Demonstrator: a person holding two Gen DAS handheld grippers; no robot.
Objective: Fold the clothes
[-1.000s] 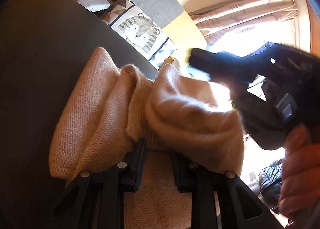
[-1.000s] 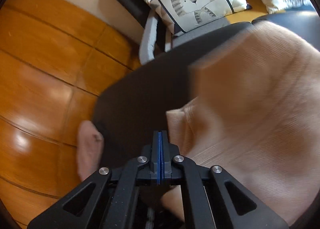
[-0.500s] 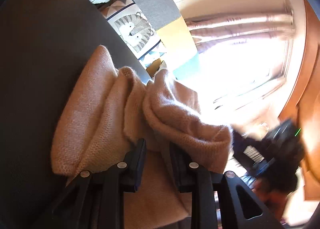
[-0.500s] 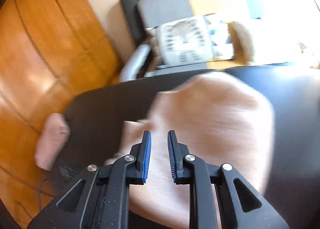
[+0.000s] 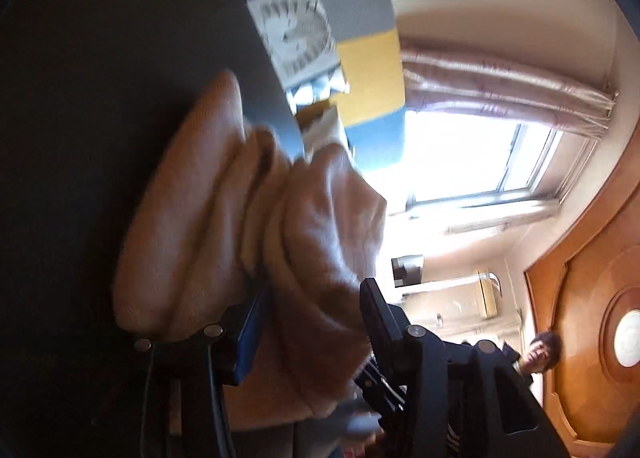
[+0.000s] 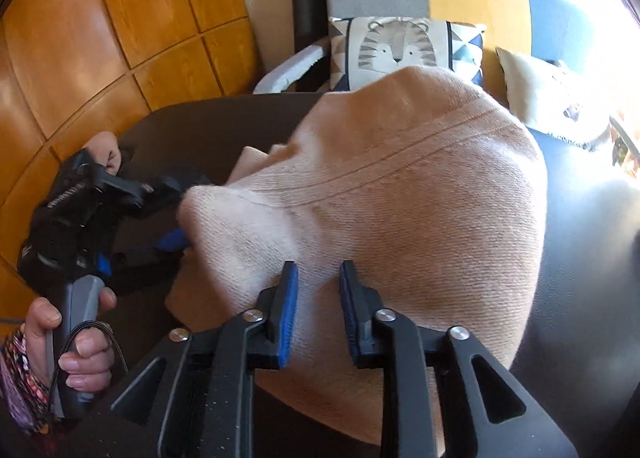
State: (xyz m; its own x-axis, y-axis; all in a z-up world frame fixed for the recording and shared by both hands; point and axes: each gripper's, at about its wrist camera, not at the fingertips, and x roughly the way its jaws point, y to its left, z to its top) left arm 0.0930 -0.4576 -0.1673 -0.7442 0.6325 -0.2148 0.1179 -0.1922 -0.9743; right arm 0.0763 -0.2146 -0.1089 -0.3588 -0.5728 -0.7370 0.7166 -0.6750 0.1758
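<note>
Two grippers work one beige knit sweater [image 6: 400, 198] lying bunched on the dark table [image 6: 592, 298]. Left gripper [image 5: 312, 322]: jaws have just been opening and stand apart, a fold of sweater between them, pads not clamping. Right gripper [image 6: 318, 306]: jaws have just been opening, apart above the sweater, nothing gripped. Tiger cushion [image 6: 396, 46] sits behind the table

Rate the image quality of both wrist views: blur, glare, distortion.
Left wrist: sweater and cushion smeared by motion blur, window blown out to white, table side dark. Right wrist: mostly sharp, sweater knit readable, glare at the upper right corner, fisheye bending the wood panels.
</note>
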